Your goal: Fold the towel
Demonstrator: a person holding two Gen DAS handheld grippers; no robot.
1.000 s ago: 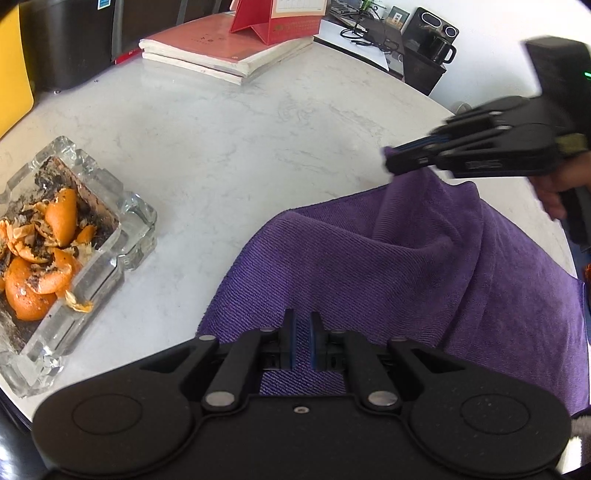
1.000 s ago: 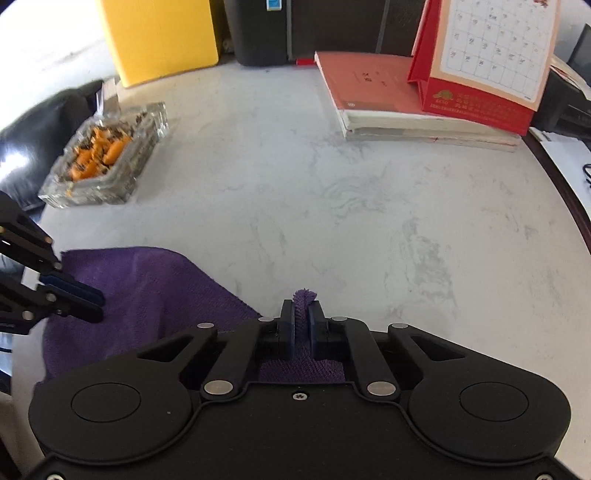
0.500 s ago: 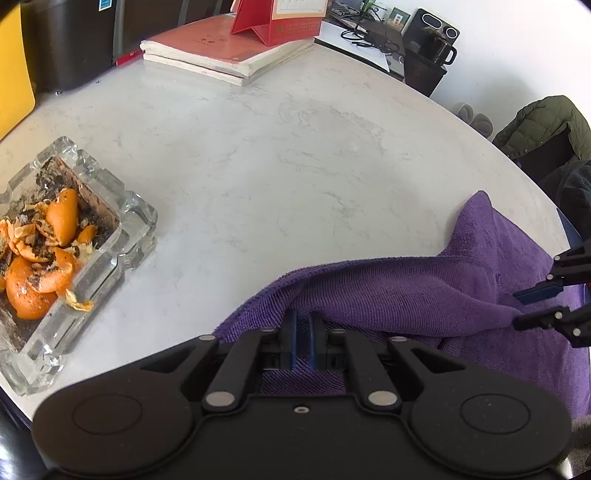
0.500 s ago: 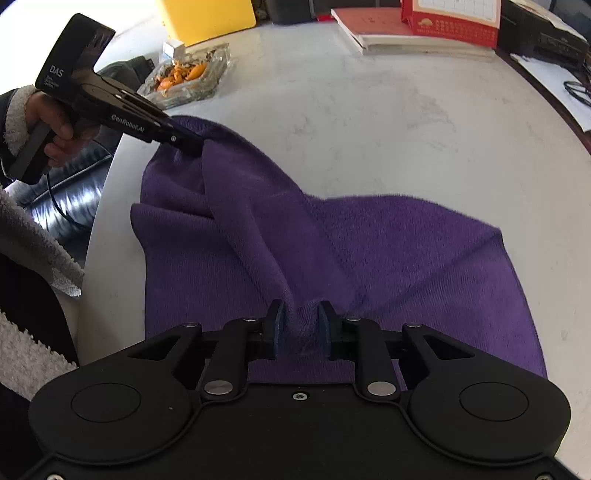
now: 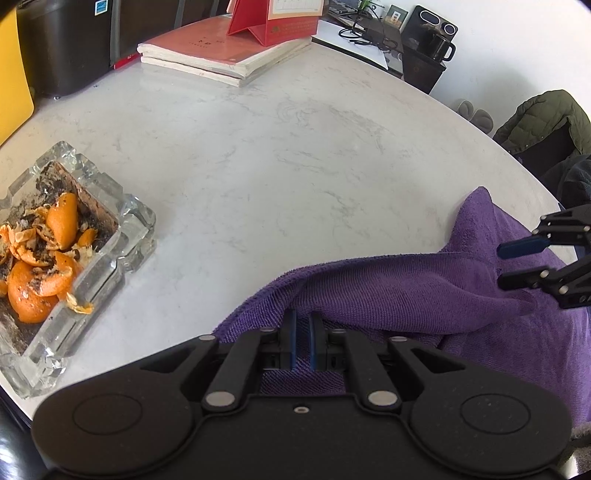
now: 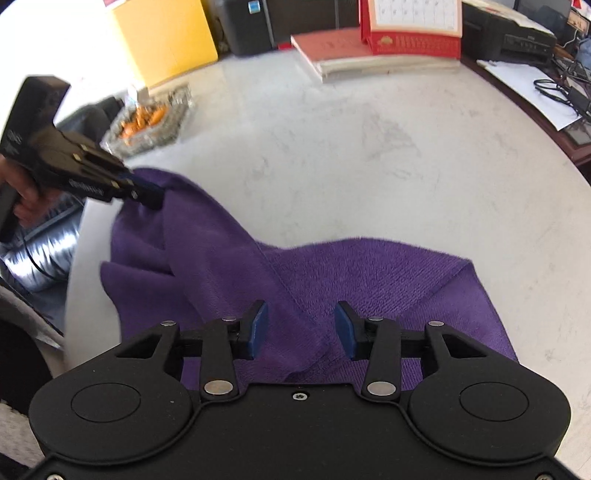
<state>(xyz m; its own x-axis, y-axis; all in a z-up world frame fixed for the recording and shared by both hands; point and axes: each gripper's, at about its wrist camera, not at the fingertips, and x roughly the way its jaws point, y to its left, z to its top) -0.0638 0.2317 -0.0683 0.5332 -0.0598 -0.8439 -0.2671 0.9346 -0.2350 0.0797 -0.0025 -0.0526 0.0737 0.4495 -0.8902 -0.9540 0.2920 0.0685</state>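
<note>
Purple towel (image 6: 332, 273) draped at the near edge of the marble surface (image 5: 295, 147); left tongs (image 5: 303, 343) clamped on one corner, right tongs (image 6: 301, 328) opening, ridge of cloth loose between, nearest the released end.

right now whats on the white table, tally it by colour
purple: 1, the towel
red: 2, the desk calendar and the books under it
clear: 1, the glass ashtray, orange peel inside
total: 4
</note>
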